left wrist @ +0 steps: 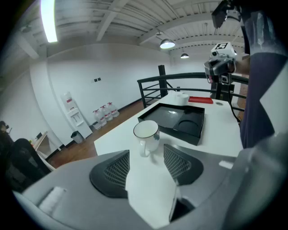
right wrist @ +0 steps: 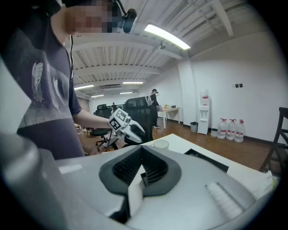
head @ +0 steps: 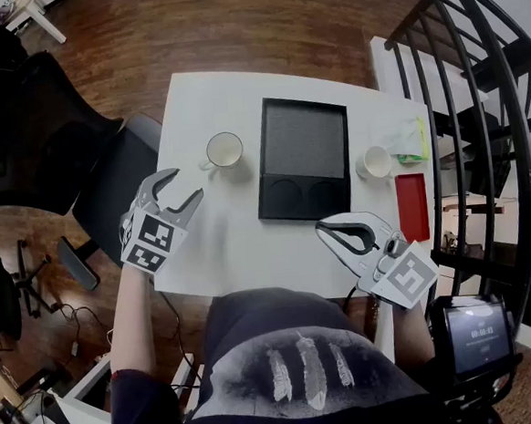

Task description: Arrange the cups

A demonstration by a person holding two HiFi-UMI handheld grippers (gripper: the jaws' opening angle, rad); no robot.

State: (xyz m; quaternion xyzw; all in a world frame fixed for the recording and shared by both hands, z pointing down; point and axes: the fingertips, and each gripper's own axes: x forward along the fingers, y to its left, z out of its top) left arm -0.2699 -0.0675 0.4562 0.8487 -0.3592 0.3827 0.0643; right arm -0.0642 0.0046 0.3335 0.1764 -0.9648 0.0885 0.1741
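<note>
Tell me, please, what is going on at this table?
A person holds a gripper in each hand over a white table. The left gripper is open and aimed at a white cup left of the black tray, not touching it. The right gripper is shut and empty. A second cup stands right of the tray.

I count one white table [head: 222, 246]. On it I log: cups, two, a left cup [head: 224, 149] and a right cup [head: 375, 161]; black tray [head: 302, 140], one, with two round recesses [head: 285, 194]; red box [head: 411, 206], one; green-and-white packet [head: 409, 138], one. Grippers, two: left gripper [head: 186, 185], right gripper [head: 322, 228]. Water bottles [right wrist: 231, 129] on the floor, three.
</note>
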